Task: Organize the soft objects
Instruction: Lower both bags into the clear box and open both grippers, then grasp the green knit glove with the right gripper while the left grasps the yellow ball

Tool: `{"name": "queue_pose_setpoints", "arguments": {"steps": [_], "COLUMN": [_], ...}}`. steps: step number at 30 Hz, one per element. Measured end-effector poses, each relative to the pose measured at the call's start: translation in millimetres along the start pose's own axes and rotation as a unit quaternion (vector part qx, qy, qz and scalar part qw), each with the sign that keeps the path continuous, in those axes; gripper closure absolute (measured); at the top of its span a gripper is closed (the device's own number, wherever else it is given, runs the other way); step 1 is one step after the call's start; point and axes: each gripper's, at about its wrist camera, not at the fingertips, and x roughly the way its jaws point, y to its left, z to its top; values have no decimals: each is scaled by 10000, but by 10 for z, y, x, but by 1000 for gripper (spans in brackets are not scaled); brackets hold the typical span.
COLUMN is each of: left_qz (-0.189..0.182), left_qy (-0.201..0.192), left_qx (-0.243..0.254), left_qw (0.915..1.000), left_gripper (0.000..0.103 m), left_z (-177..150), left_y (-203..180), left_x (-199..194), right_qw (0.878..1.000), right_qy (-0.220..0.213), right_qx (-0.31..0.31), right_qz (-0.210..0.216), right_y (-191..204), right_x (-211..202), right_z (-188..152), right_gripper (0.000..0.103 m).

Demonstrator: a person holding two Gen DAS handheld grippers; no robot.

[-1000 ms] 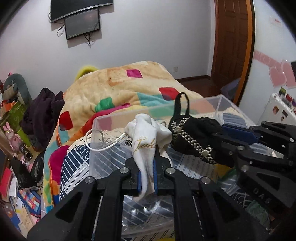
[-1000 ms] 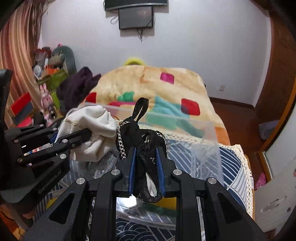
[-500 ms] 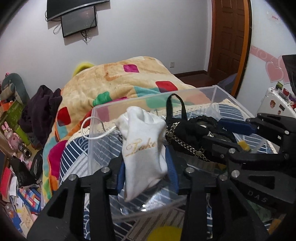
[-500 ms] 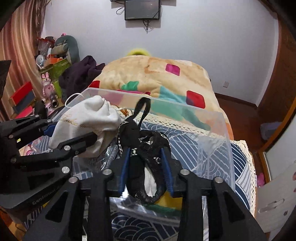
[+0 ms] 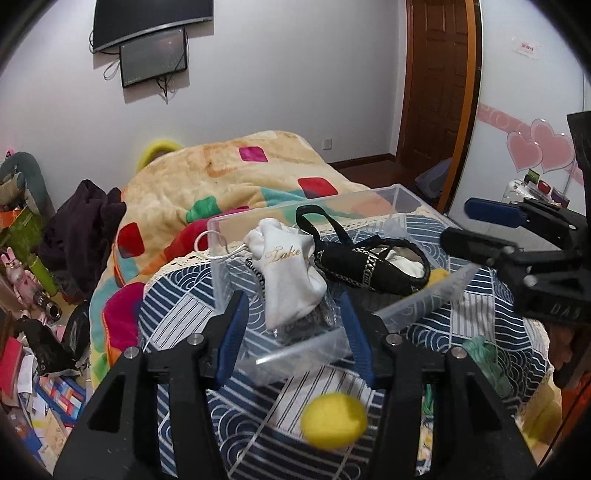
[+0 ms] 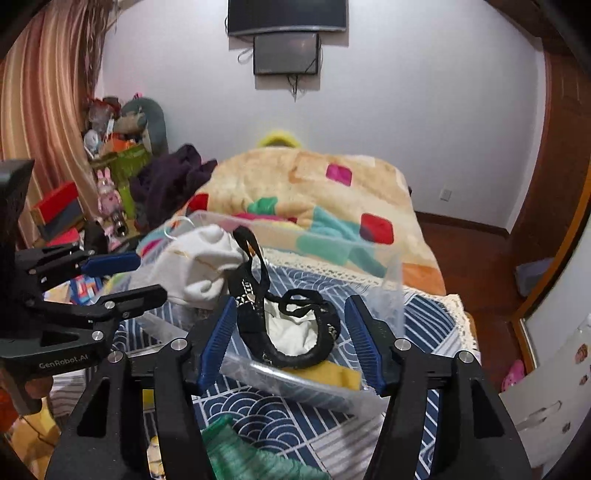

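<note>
White drawstring cloth pouch (image 5: 288,273) and black chain-trimmed fabric bag (image 5: 373,264) lie in clear plastic bin (image 5: 402,195), left gripper (image 5: 295,332) and right gripper (image 6: 291,339) both spread empty; next likely grab yellow soft ball (image 5: 333,421).

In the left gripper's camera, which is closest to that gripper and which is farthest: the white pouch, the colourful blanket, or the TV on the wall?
From the left gripper, going by the left wrist view:
1. White pouch: straight ahead, in the clear plastic box.
2. Colourful blanket: behind the box, on the bed.
3. TV: high on the far wall, to the left.
</note>
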Motion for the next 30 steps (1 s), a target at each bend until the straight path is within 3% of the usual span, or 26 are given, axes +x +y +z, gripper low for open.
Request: {"name": "queue_pose_setpoints", "arguments": {"steps": [5,11,30], "left_qz": [21,-35,-315], "left_qy": [-64,68,690], "left_qx": [-13,32,-360], "left_qw": [10000,10000,9965], "left_gripper": [47,47,49], "left_z": [-100,-290,-818], "left_y": [-8,-83,-197], "left_x": [-178,-234,63], "right_qw": [9993,9991,9938], "right_qy": [-324,-329,845], "right_qx": [158,254,414], "right_qz": [-20,82,595], "right_y": [-40,-1,170], "right_x": [-217,-338,-25], "right_z": [-66,-245,-1041], "right_gripper": [37,36,35]}}
